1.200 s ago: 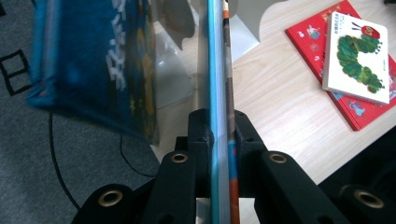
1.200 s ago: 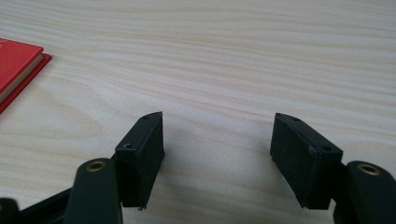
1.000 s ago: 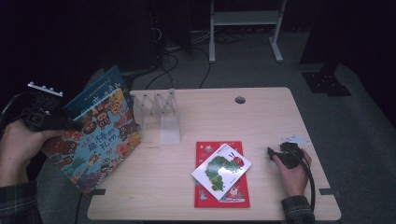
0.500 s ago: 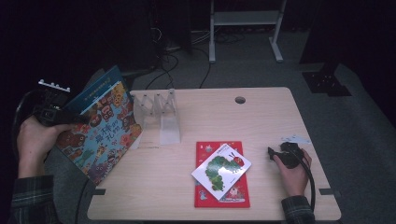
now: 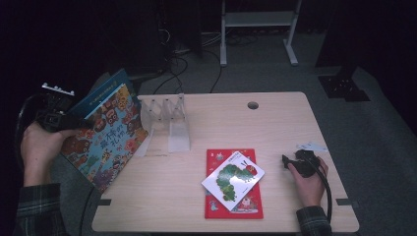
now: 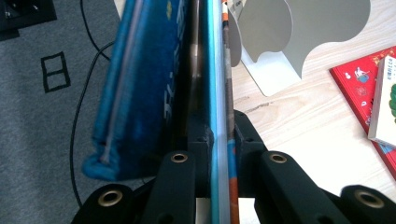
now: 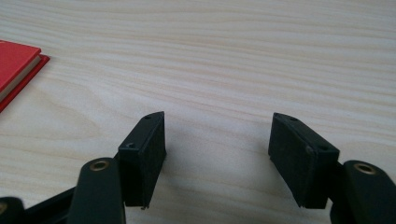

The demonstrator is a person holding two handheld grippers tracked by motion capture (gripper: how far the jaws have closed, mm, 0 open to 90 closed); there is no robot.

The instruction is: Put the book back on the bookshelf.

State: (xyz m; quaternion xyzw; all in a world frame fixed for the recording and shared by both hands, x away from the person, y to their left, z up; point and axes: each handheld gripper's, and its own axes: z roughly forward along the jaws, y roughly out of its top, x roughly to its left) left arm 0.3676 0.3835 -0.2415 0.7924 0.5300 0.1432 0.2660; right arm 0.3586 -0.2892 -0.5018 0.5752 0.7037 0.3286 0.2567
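A colourful picture book (image 5: 108, 135) hangs tilted over the table's left edge, with my left gripper (image 5: 66, 122) shut on its side. In the left gripper view my left gripper (image 6: 219, 133) pinches the book's thin teal edge (image 6: 215, 70). A blue cover (image 6: 140, 88) lies against the outside of one jaw; I cannot tell whether it is a separate book. A white caterpillar book (image 5: 232, 178) lies on a red book (image 5: 234, 209) at the table's front middle. My right gripper (image 5: 286, 160) rests on the table to their right. In its own view the right gripper (image 7: 217, 149) is open over bare wood.
A pale metal book rack (image 5: 168, 120) stands on the wooden table (image 5: 275, 128) just right of the held book; its curved plate (image 6: 289, 42) is close in the left gripper view. A round cable hole (image 5: 253, 105) sits at the back. White paper scraps (image 5: 311, 146) lie beyond the right hand.
The left hand has shifted slightly toward the table, with the picture book still clamped. The right gripper has stayed in place.
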